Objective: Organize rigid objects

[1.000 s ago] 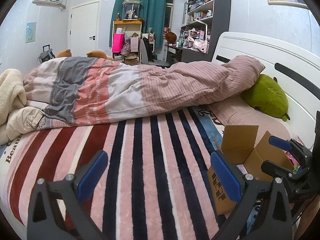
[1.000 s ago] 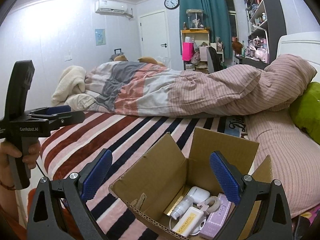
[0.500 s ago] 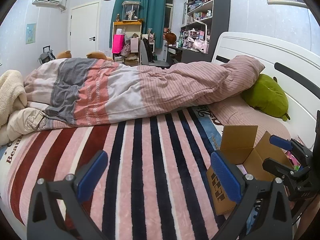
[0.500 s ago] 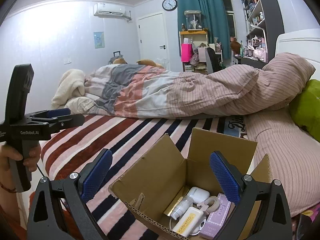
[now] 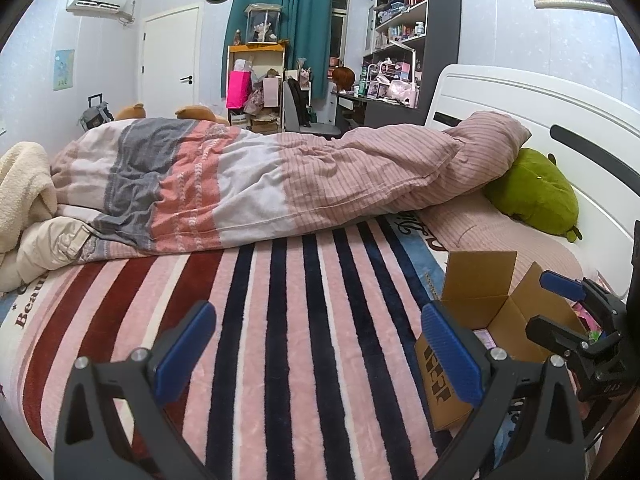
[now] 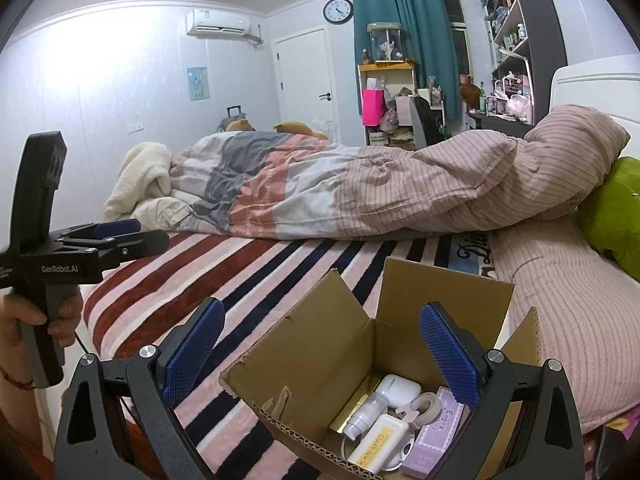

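An open cardboard box point(image 6: 320, 348) stands on the striped bed blanket point(image 6: 248, 276). Inside lie a white bottle point(image 6: 366, 412), a white-and-yellow case point(image 6: 378, 442), a white pod point(image 6: 400, 390), a tape roll point(image 6: 426, 402) and a purple card box point(image 6: 436, 440). My right gripper point(image 6: 322, 350) is open and empty, just above the box. My left gripper point(image 5: 320, 350) is open and empty above the blanket point(image 5: 288, 320), left of the box point(image 5: 478, 284). It also shows in the right wrist view point(image 6: 120, 234); the right gripper shows in the left wrist view point(image 5: 560, 304).
A bunched duvet point(image 5: 280, 176) lies across the bed's far side. A green plush point(image 5: 532, 192) rests against the white headboard point(image 5: 520, 100). A cream blanket point(image 5: 20, 184) sits at the left. Shelves and a desk point(image 5: 400, 48) stand beyond.
Both views have shifted slightly. The grippers stay open and nothing was picked up or released.
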{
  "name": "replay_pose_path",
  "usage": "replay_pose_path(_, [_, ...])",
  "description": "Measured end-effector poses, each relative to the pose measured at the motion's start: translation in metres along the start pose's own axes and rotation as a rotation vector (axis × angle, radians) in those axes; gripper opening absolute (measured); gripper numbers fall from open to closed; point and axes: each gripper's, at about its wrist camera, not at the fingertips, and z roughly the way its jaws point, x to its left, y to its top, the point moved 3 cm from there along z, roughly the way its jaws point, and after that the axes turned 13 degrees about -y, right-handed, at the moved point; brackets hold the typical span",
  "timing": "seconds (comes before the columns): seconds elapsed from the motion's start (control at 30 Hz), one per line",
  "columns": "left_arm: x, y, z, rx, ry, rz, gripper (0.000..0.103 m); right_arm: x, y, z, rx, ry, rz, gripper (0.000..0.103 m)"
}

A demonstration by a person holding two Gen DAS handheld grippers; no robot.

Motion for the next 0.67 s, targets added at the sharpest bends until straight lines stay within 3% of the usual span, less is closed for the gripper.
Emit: replay_pose_path(0.67, [0.0050, 0.0022, -0.0038, -0.001, 0.004, 0.006, 0.102, 0.0021, -0.0045, 0.0001, 0.003, 0.000, 0.000, 0.098])
